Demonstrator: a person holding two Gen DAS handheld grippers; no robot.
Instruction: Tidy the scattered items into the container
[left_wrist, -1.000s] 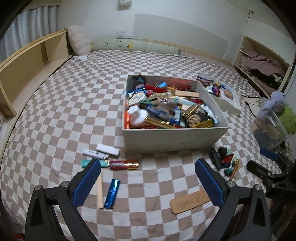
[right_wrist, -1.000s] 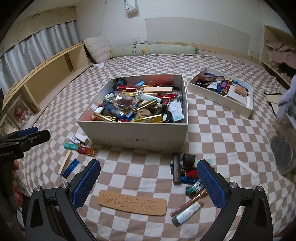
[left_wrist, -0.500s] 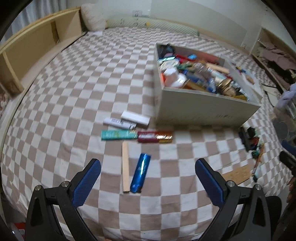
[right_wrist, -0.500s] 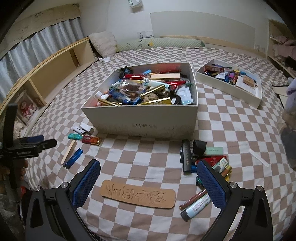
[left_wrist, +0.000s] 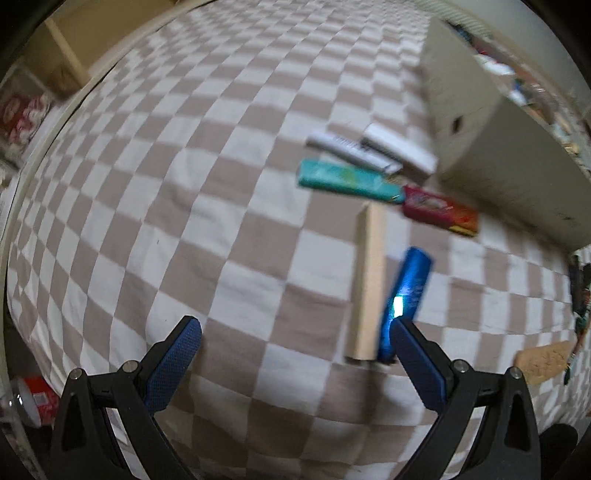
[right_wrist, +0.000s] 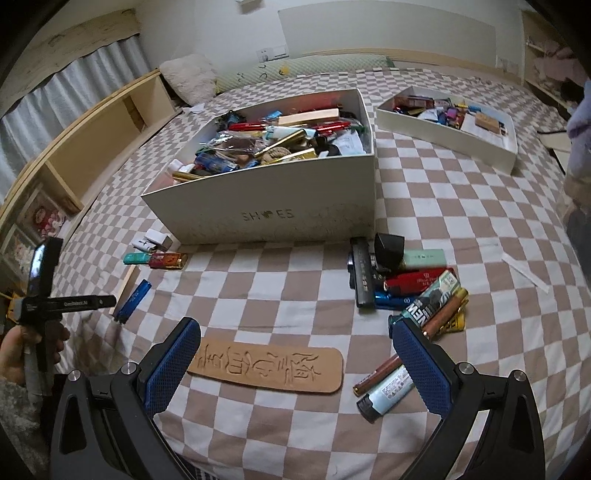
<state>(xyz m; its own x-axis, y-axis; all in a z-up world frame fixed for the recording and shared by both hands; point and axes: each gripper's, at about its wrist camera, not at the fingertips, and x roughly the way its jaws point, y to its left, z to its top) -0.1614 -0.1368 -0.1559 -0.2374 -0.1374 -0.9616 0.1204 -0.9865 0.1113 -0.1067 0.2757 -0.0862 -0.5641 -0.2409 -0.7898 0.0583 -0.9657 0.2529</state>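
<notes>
The left tool hangs spread over the checked bed, its right finger at the blue packet beside a wooden stick (view blurred). The right tool is spread above a carved wooden plaque; the full shoe box stands beyond.

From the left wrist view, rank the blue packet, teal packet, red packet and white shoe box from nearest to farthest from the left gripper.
From the left gripper:
1. Blue packet, right beside the right finger, next to the wooden strip.
2. Red packet and teal packet, farther up; too close to call.
3. White shoe box, upper right.
</notes>
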